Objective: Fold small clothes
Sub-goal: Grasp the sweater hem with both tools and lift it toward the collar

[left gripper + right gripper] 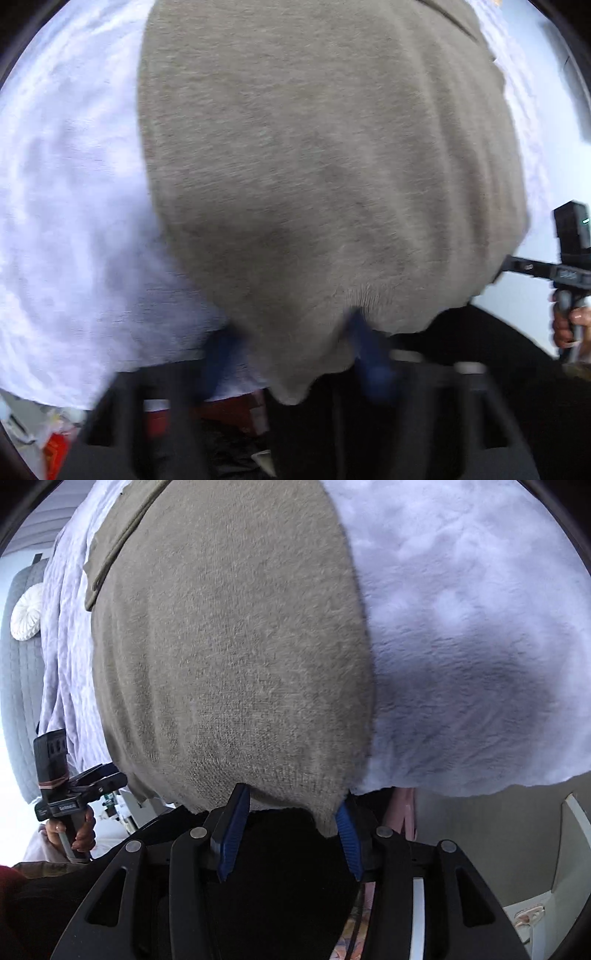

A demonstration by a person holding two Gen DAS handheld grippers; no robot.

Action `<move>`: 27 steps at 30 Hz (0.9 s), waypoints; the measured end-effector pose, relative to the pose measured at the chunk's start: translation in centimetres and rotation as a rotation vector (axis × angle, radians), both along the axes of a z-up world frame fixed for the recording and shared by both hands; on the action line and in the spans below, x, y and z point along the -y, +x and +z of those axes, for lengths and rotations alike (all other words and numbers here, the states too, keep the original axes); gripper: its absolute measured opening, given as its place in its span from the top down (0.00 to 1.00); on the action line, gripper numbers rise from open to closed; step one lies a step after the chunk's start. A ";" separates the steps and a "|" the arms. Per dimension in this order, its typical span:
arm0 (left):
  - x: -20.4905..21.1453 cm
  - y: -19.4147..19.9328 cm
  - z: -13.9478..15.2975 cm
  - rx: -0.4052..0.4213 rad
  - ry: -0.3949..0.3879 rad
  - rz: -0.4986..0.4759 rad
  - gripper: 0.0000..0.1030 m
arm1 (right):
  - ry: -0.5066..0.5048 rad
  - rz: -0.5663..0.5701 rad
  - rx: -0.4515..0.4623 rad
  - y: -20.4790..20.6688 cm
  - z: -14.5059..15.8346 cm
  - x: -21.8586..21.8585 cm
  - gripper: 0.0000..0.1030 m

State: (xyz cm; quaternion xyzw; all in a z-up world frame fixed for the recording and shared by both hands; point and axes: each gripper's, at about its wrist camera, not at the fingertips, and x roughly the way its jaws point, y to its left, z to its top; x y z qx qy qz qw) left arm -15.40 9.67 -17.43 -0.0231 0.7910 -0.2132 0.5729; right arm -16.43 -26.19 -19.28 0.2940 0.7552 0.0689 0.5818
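A grey-brown knitted garment (pixel 314 166) lies spread on a pale lilac fluffy blanket (pixel 74 221). Its near hem hangs over the blanket's edge between the blue fingers of both grippers. My left gripper (pixel 291 343) is open, its fingers either side of the hem, blurred. My right gripper (pixel 291 805) is open at the hem of the same garment (pixel 229 646), its blue fingers (pixel 236 819) spread apart and touching the hem. Each gripper shows in the other view: the right one (pixel 517 264) and the left one (pixel 107 775).
The blanket (pixel 461 646) covers a bed. A grey quilted headboard (pixel 18 686) with a round white cushion (pixel 27 613) stands far left. Red items (pixel 229 410) lie on the floor below the bed edge. A white piece of furniture (pixel 569 849) stands at lower right.
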 end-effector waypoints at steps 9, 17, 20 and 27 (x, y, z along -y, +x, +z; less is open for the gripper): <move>-3.4 1.7 4.6 0.033 -0.235 0.098 0.90 | 0.195 -0.102 0.151 1.7 4.6 0.0 0.93; -5.3 8.2 6.0 0.171 -0.276 0.287 0.90 | 0.275 -0.247 0.295 7.6 6.0 0.6 0.93; -5.2 10.2 5.1 0.196 -0.227 0.311 0.90 | 0.253 -0.277 0.301 9.8 5.4 1.1 0.93; -4.8 12.8 4.3 0.231 -0.155 0.366 0.89 | 0.157 -0.381 0.262 13.4 3.3 3.7 0.93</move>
